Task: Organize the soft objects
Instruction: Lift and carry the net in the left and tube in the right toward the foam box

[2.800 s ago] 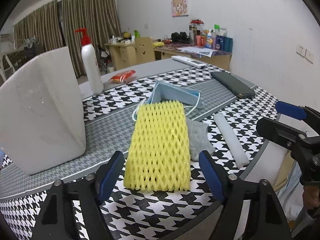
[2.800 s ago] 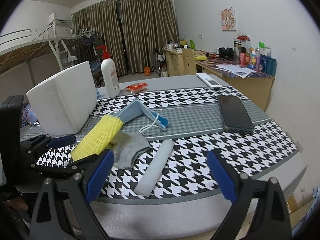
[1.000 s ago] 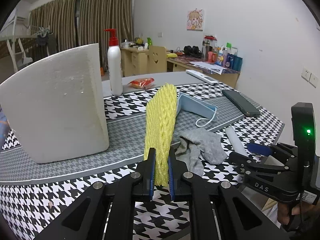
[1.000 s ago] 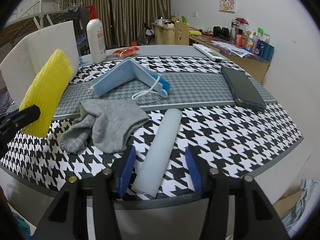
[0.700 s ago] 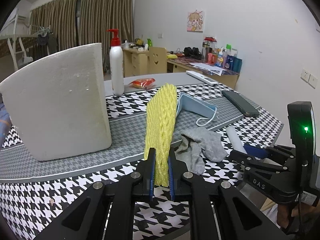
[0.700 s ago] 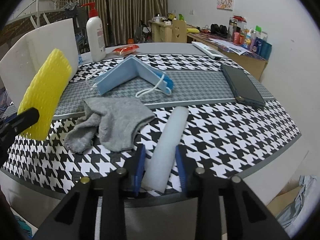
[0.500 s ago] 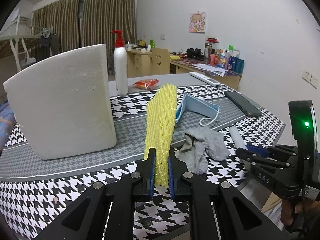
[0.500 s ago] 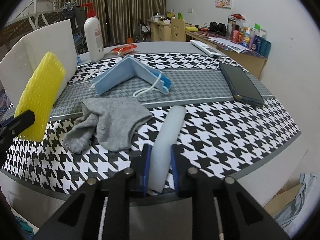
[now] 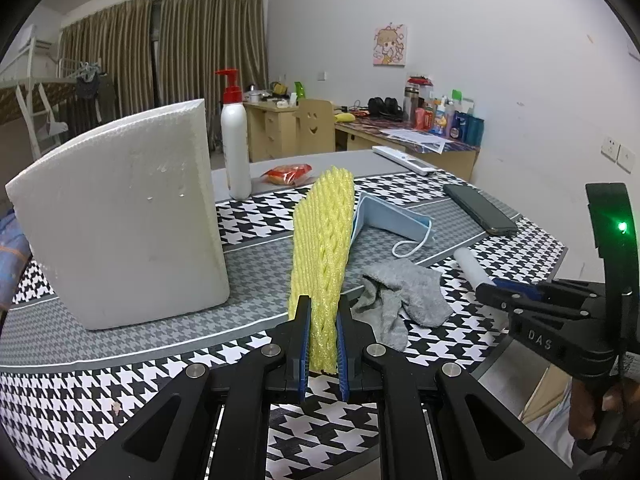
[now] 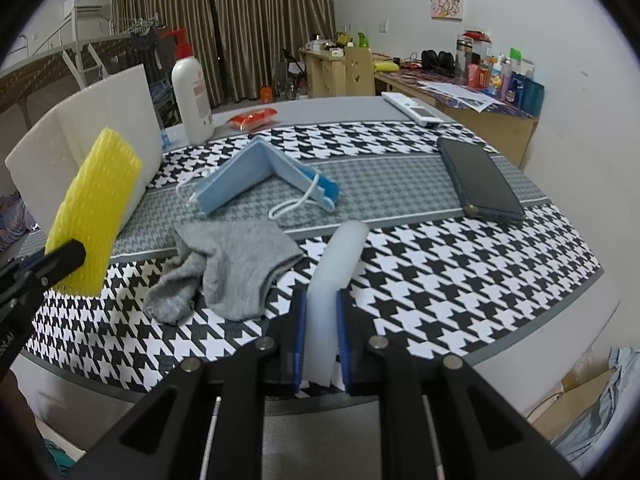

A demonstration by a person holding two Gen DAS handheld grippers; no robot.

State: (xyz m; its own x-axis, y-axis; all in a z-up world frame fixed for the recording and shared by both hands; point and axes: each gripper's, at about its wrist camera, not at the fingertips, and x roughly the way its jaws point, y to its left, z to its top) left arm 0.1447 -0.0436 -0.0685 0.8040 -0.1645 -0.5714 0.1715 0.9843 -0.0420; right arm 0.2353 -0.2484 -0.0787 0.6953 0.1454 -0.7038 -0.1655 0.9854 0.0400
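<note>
The left gripper point(image 9: 323, 322) is closed tight on the bottom end of the yellow foam net point(image 9: 322, 252). The net stands up tall between the two blue pads, and the rest of it sticks up above them. In the right wrist view the same net point(image 10: 95, 208) is lifted off the table point(image 10: 460, 264), over its near left edge, in front of the white foam block point(image 10: 84, 132).

The right gripper point(image 10: 322, 320) is closed tight on the near end of the white foam tube point(image 10: 338, 264). The tube runs away from the pads toward the middle of the table. Its far end reaches the grey stripe. I cannot tell if the tube is touching the table or is a little above it.

The grey sock point(image 10: 228, 268) lies crumpled on the table, just left of the tube and near the front edge. Behind the sock, on the grey stripe, sits the blue face mask point(image 10: 256, 176), folded like a little tent, with its white loops lying beside it.

A dark phone point(image 10: 478, 178) lies flat near the right edge. A white pump bottle point(image 10: 193, 98) with a red top stands at the back left, beside the foam block. A red snack packet point(image 10: 252, 118) lies next to the bottle. A white remote point(image 10: 412, 109) rests at the far edge.
</note>
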